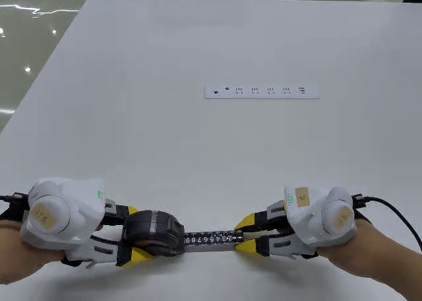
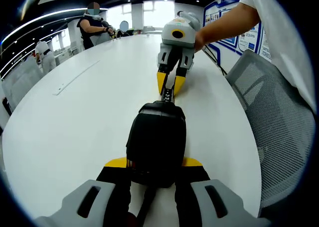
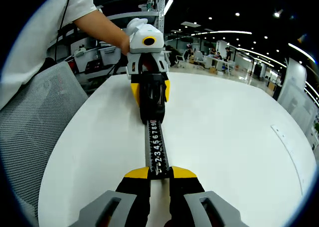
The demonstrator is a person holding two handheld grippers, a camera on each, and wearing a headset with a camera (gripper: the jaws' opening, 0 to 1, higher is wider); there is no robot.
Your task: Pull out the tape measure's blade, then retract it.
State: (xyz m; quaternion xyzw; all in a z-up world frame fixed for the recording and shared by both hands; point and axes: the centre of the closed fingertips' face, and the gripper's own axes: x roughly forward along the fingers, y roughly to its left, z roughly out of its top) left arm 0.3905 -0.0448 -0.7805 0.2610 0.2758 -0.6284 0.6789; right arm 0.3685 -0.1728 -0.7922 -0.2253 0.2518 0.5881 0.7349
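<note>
A black tape measure case (image 1: 155, 232) rests low over the white table near its front edge, held between the yellow-tipped fingers of my left gripper (image 1: 135, 235). In the left gripper view the case (image 2: 156, 142) sits squarely in the jaws of that gripper (image 2: 154, 163). A short length of dark blade (image 1: 212, 239) with white numbers runs right from the case. My right gripper (image 1: 244, 234) is shut on the blade's end hook. The right gripper view has the blade (image 3: 155, 146) leading from my right gripper (image 3: 159, 172) to the case (image 3: 151, 98).
A white power strip (image 1: 261, 91) lies flat near the table's middle, well beyond both grippers. A mesh office chair (image 2: 279, 127) stands by the table edge. A black cable (image 1: 390, 212) trails from the right gripper. People stand at the far end (image 2: 94, 23).
</note>
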